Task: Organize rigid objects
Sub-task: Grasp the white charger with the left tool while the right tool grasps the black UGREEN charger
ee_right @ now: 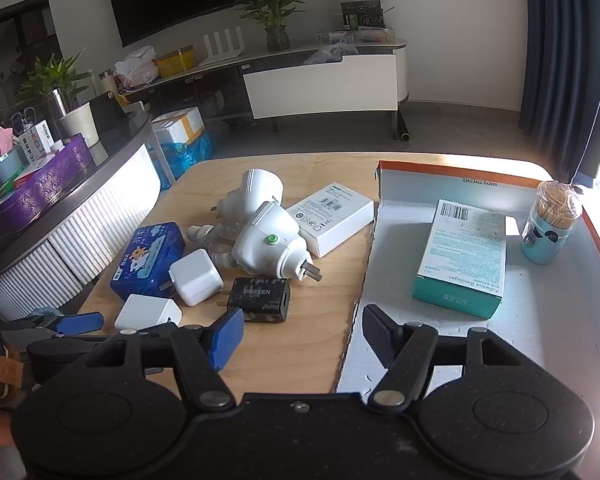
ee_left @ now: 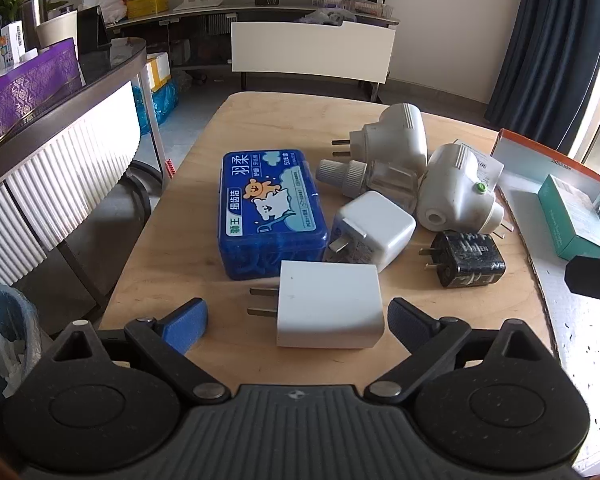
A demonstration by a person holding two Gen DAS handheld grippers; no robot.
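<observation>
1. Wooden table (ee_left: pixel 236 128) holds a loose clutter of plugs beside a tray (ee_right: pixel 480 332), presumably the sorting place.
2. Left gripper (ee_left: pixel 298 316) stands wide, pads either side of the white charger (ee_left: pixel 328 304) without touching it; likely the next pick.
3. Right gripper (ee_right: pixel 302 336) hangs half open and empty over the table and tray edge, seemingly waiting.
4. Farther on lie a black charger (ee_left: pixel 466 258), a blue box (ee_left: pixel 270 210) and two white heaters (ee_left: pixel 456 192).
5. A teal box (ee_right: pixel 462 256) and toothpick jar (ee_right: pixel 552 224) already sit in the tray.
</observation>
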